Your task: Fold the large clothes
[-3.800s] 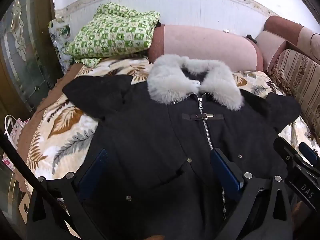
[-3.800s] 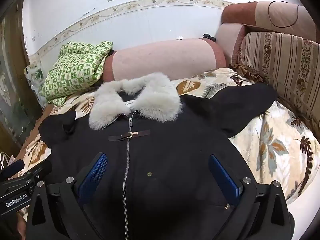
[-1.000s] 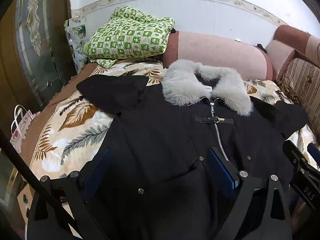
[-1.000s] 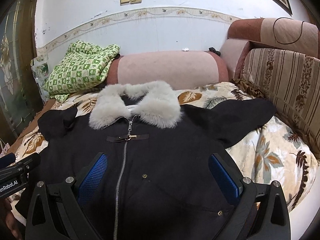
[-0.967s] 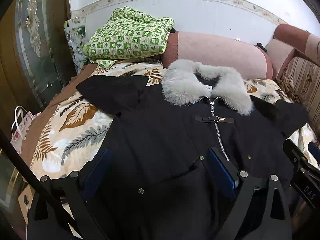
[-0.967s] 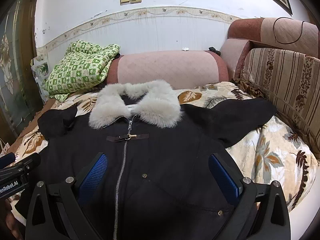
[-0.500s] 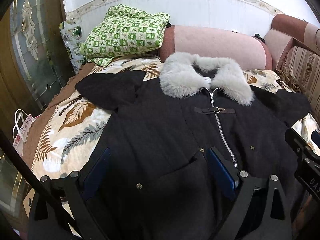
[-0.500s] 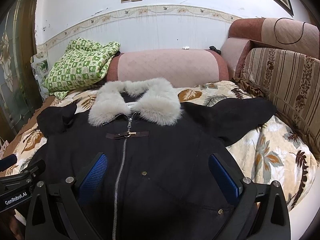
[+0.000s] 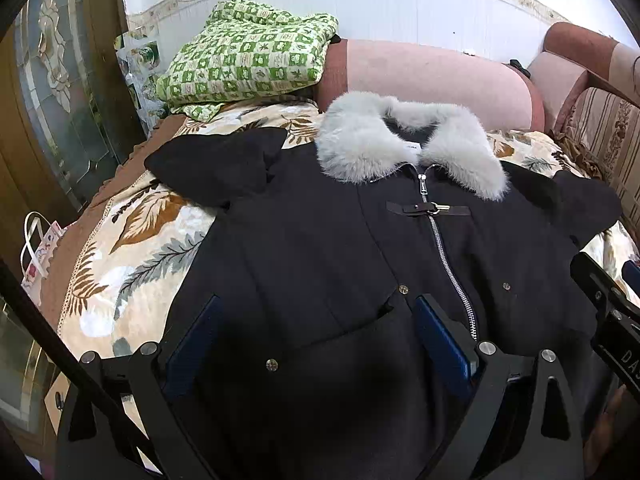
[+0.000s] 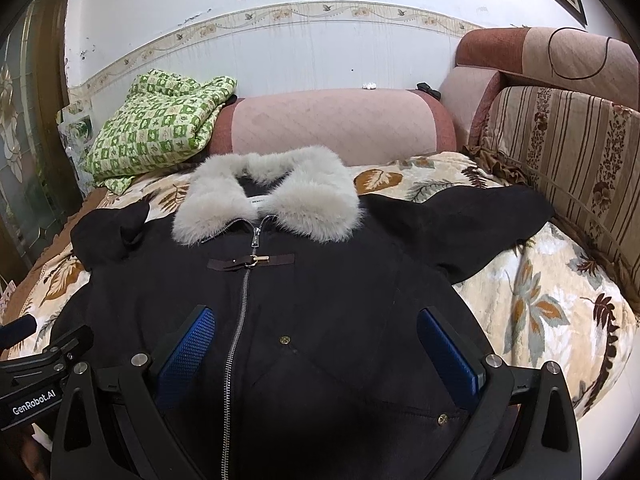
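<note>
A large black coat (image 9: 320, 248) with a grey fur collar (image 9: 408, 152) lies front up on a leaf-print blanket (image 9: 132, 248), zipped, sleeves spread to both sides. It also shows in the right wrist view (image 10: 340, 300), collar (image 10: 268, 196) at the far end. My left gripper (image 9: 316, 332) is open and empty above the coat's lower left front. My right gripper (image 10: 316, 344) is open and empty above the coat's lower right front. The coat's hem is hidden below both grippers.
A green checked quilt (image 9: 248, 56) sits at the back left beside a pink bolster (image 10: 336, 124). A striped sofa back (image 10: 568, 152) runs along the right. A glass door (image 9: 60, 92) and a paper bag (image 9: 38, 256) stand at the left.
Both grippers have stayed open over the coat's lower part. The views have shifted slightly; the coat has not moved.
</note>
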`<state>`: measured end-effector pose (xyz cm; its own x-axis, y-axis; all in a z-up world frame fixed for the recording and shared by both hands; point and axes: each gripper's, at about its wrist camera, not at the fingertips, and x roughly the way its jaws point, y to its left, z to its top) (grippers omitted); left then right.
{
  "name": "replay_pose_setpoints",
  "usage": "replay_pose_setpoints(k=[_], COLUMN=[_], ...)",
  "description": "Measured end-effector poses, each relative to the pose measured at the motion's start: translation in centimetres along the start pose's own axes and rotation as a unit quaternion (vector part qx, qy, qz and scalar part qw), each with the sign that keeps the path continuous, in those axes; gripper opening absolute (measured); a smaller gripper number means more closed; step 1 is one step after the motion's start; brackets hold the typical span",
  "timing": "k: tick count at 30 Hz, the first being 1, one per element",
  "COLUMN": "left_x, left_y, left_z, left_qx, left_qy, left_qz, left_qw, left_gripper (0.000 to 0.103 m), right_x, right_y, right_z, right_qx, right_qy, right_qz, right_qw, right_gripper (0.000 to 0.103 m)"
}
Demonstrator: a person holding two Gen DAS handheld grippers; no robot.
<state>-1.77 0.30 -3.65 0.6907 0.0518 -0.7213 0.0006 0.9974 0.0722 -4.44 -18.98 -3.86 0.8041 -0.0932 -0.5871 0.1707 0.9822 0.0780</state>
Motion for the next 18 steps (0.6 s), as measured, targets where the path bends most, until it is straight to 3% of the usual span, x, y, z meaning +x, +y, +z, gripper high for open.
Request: replay_pose_setpoints(k=[18], left_x=[0.74], left_y=[-0.13], left_z=[-0.2], left_qx=[-0.007], left_qy=[0.016], left_qz=[-0.007], left_qw=[0.9998], left_gripper=[0.095], right_x=[0.45], right_y=[-0.1], right_z=[-0.15], right_qx=[0.002], right_qy=[0.009], right_qz=[0.001], right_qw=[1.0], right_gripper=[0.102])
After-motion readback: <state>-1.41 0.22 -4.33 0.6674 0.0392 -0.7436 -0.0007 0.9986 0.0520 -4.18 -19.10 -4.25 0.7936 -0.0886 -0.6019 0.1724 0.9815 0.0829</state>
